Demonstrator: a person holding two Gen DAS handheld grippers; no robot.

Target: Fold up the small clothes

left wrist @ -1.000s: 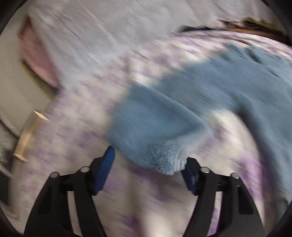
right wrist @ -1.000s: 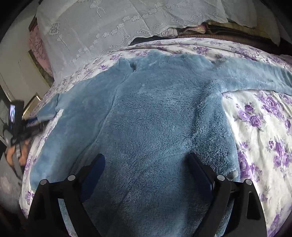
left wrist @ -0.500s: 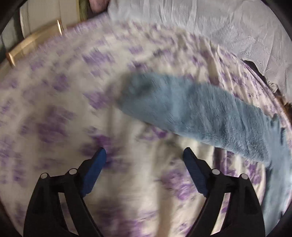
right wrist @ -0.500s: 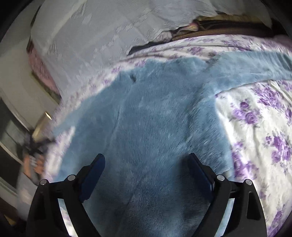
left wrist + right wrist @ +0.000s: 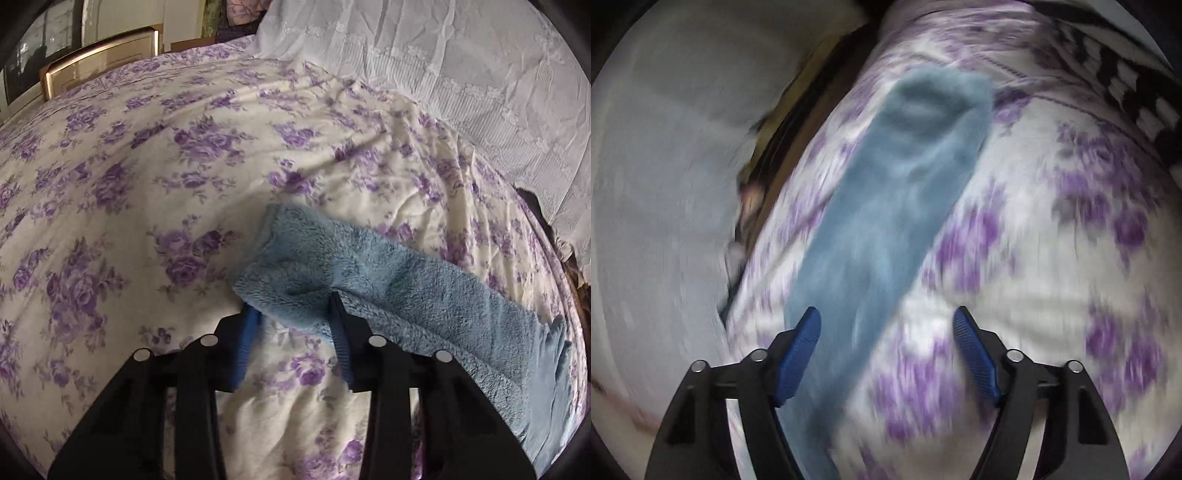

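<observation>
- In the left wrist view, the cuff end of a blue fleece sleeve (image 5: 295, 280) is seen lying on the floral bedsheet (image 5: 147, 184), sharp and in focus.
- The left hand-held gripper (image 5: 295, 314) has just been closing; its pads are pressed into the cuff's near edge, so the fleece is pinched between them.
- Only this view shows a white lace cover (image 5: 461, 74) at the top right and a gold-framed panel (image 5: 103, 62) beyond the bed at the top left.
- The right wrist view is heavily blurred; another sleeve (image 5: 886, 221) is seen running from between the fingers up to its cuff near the top.
- The right hand-held gripper (image 5: 886, 325) has also just been closing, yet its jaws are kept apart: the fleece passes beside the left pad (image 5: 801, 350), and the right pad is seen over bare sheet (image 5: 1052, 277).
- Only here a dark checked cloth (image 5: 1126, 85) is shown at the top right, details lost to blur.
</observation>
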